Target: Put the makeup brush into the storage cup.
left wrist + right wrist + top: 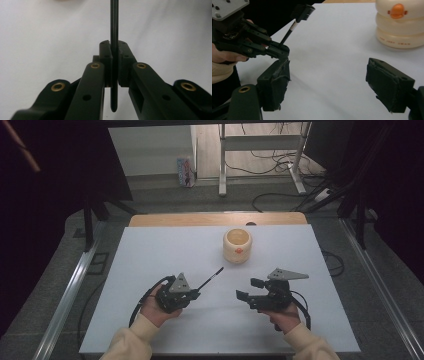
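1. The left gripper (196, 292) has its jaws closed tight on a thin black brush with a small bristled head (210, 278), clamped near the bottom of the handle; the brush is clear of the white table sheet (150, 265) and angled towards the far right.
2. Beyond the brush tip, well apart from it, a squat cream plastic pot with an orange button on its front (237, 246) stands upright on the sheet, its top open.
3. The right gripper (248, 289) hovers with its jaws spread wide and holds nothing.
4. The step in hand looks like carrying the brush. Next, probably, it must travel to the pot's mouth, staying clamped.
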`<control>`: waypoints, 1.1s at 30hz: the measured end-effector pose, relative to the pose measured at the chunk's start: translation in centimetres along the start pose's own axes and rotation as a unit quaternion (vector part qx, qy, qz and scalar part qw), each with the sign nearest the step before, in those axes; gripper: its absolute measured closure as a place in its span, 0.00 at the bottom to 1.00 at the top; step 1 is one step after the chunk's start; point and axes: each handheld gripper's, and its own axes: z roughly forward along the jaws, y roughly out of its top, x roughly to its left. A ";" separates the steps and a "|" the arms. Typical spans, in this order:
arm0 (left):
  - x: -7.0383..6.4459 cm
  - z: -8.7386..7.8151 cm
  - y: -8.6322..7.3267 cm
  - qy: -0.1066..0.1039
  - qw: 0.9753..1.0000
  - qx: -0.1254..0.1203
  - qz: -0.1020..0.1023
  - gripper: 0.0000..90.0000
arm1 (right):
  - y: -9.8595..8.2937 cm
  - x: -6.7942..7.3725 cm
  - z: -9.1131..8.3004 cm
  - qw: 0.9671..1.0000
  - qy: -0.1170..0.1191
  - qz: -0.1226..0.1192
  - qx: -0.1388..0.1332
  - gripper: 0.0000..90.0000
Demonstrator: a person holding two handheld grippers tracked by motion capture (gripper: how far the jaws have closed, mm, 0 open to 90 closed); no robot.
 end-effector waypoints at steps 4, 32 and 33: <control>-0.2 0.1 0.2 0.001 1.000 -0.002 0.002 0.94 | 0.0 0.3 0.5 1.000 0.007 0.001 -0.002 0.22; -2.0 2.0 1.8 0.009 1.000 -0.007 0.029 0.94 | 0.5 1.2 4.8 0.996 0.068 0.056 -0.033 0.47; -2.1 2.0 1.9 0.007 0.999 -0.005 0.031 0.94 | 0.5 1.2 4.8 0.995 0.071 0.059 -0.035 0.50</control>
